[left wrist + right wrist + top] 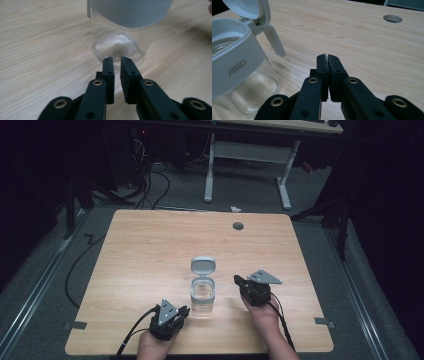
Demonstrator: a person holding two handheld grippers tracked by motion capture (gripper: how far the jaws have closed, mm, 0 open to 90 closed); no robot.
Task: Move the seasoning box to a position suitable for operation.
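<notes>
We judge the glass jar (lid flipped open) slippery and fragile; grip its grey collar. Left gripper jaws narrow, right gripper jaws closed, both empty.

Jar stands on table, near front edge, about centre. Its flip lid hangs open behind it. Left gripper just left-front of jar; right gripper to its right, apart. Table hole far behind.
</notes>
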